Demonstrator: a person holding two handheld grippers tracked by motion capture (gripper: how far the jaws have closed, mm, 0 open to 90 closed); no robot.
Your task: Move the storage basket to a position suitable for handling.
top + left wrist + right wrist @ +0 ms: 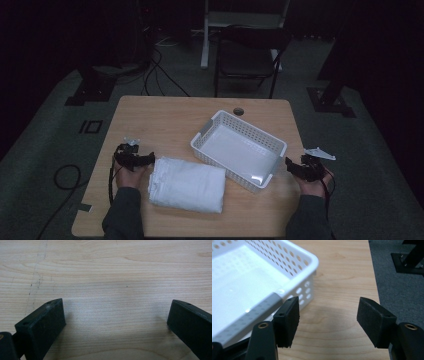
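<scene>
A folded white towel lies on the wooden table near its front edge. To its right an empty white perforated basket sits at an angle. My left gripper rests just left of the towel, pointing toward it. Its jaws stand wide apart over bare wood, so it is open. My right gripper is off the basket's near right corner, close to the table's right edge. It is open with nothing between its jaws, and its left fingertip sits right beside the basket wall.
A round cable hole is in the table behind the basket. A dark chair stands beyond the far edge. Cables run over the grey floor, and a loop lies left of the table. The table's right edge is close to my right gripper.
</scene>
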